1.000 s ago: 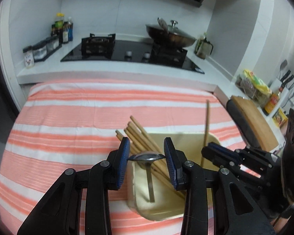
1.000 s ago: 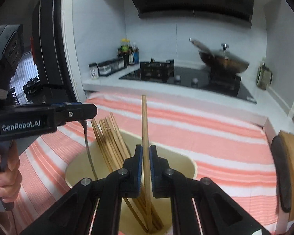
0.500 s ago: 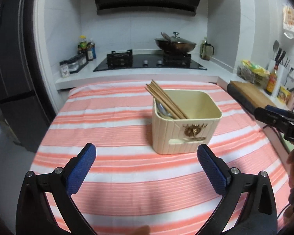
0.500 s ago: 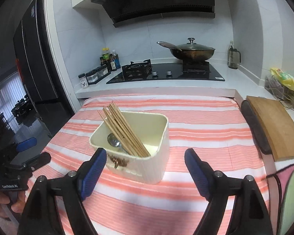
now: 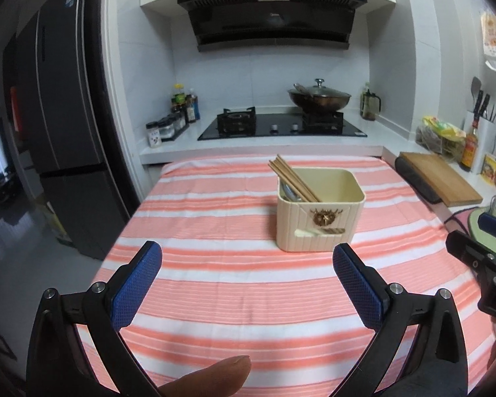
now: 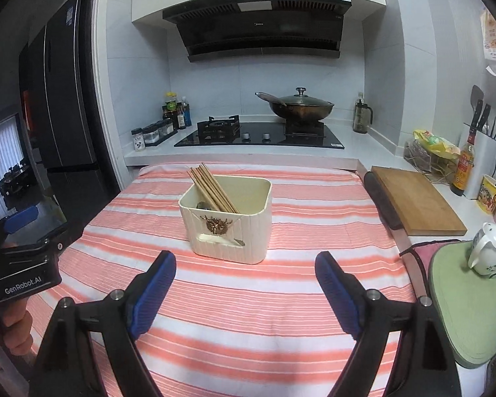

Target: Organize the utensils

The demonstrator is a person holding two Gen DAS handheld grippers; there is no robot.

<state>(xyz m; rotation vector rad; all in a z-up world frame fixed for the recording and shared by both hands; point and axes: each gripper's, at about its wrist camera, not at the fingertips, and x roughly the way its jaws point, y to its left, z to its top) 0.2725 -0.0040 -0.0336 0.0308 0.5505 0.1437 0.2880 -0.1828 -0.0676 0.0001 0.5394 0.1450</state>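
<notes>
Tools both stand wide with nothing between their blue pads: left tool point(image 5: 247, 264) and right tool point(image 6: 245, 273), jaws having just been opening. Beyond them, chopsticks point(image 6: 213, 189) and spoon point(image 6: 202, 205) rest inside the cream holder point(image 6: 229, 235) on the striped worktop point(image 6: 231, 314).

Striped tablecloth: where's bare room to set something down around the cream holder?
Bare cloth lies between the cream holder and both open grippers, left and right. More lies left of the holder toward the fridge. The right counter is crowded: cutting board, teapot, bottles.
</notes>
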